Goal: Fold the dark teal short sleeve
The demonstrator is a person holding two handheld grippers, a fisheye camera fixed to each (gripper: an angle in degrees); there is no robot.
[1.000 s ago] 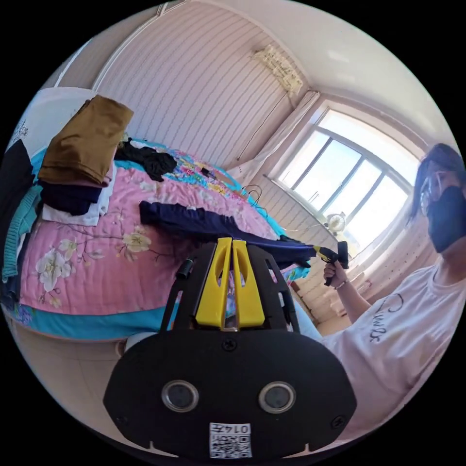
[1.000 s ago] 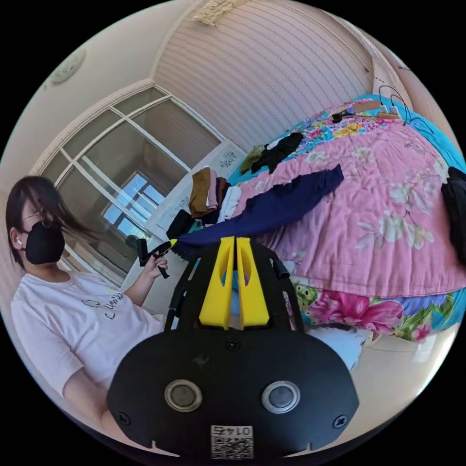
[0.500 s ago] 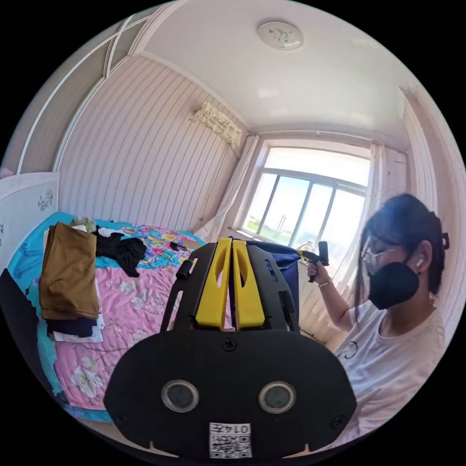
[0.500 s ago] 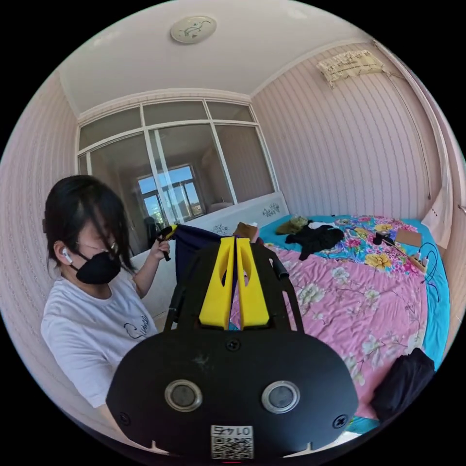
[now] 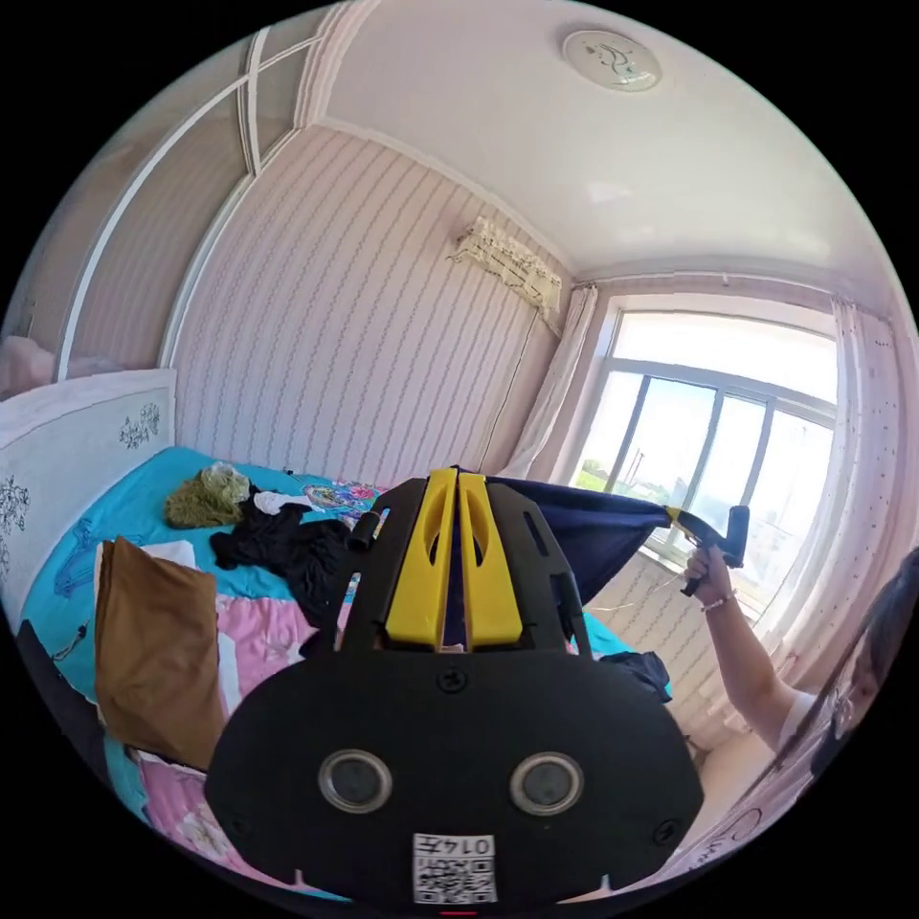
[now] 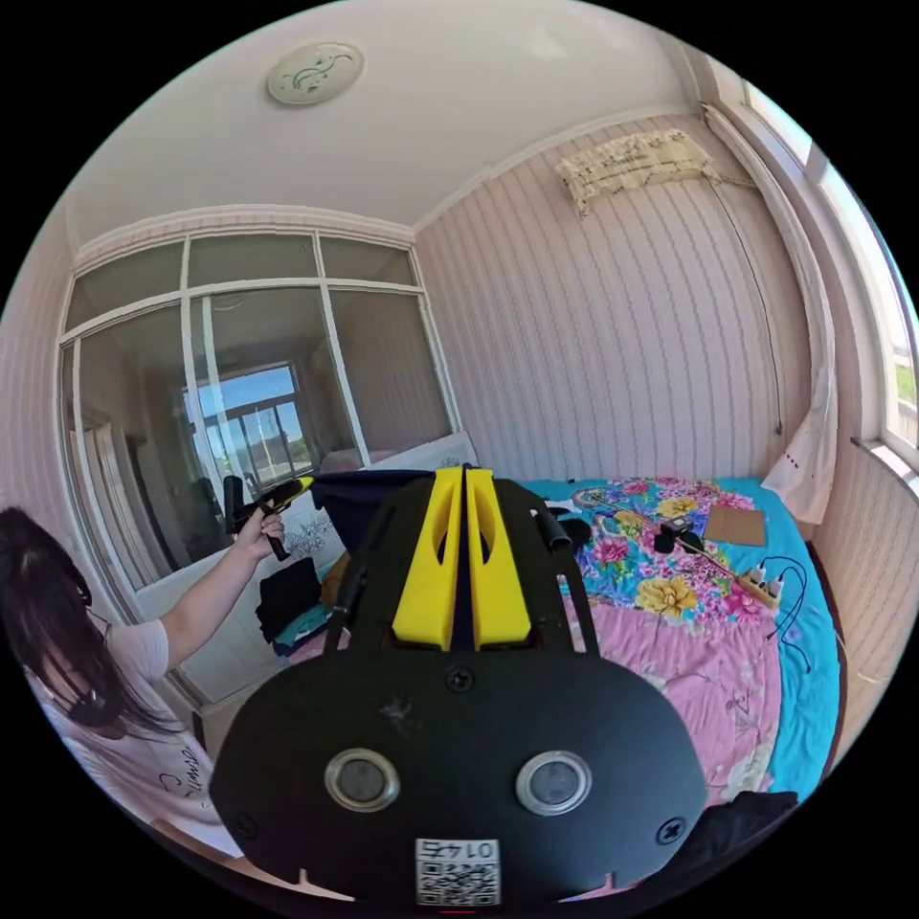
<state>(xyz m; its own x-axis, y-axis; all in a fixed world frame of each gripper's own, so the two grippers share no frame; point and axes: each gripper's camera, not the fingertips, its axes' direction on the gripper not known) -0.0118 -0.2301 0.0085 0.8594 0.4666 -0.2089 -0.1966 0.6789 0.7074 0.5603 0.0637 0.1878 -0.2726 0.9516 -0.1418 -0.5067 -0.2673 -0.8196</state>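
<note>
one dark navy-teal short sleeve garment (image 5: 584, 536) is seen, stretched in the air between two hand-held grippers and lifted above the bed with the pink floral quilt (image 6: 708, 670). in the left gripper view, the left gripper (image 5: 458, 479) is shown with its two yellow jaws brought nearly together, a dark edge of the garment being pinched in the narrow slit between them. in the same view, the right gripper (image 5: 682, 518) is held up by a hand (image 5: 706, 572) in front of the window (image 5: 708, 450), and the far corner of the garment is clamped at its yellow tip. in the right gripper view, the right gripper's two yellow jaws are likewise closed on a dark strip of cloth, and the left gripper (image 6: 299, 486) is seen gripping the other end of the garment (image 6: 359, 498). one folded brown cloth (image 5: 158, 651) is laid on top of a stack at the bed's edge, one crumpled black garment (image 5: 287, 555) and one olive-green bundle (image 5: 203, 483) are left near the white headboard (image 5: 67, 450). one round ceiling lamp (image 6: 315, 73) is mounted overhead. one white power strip with black cables (image 6: 766, 579) is laid on the turquoise sheet.
</note>
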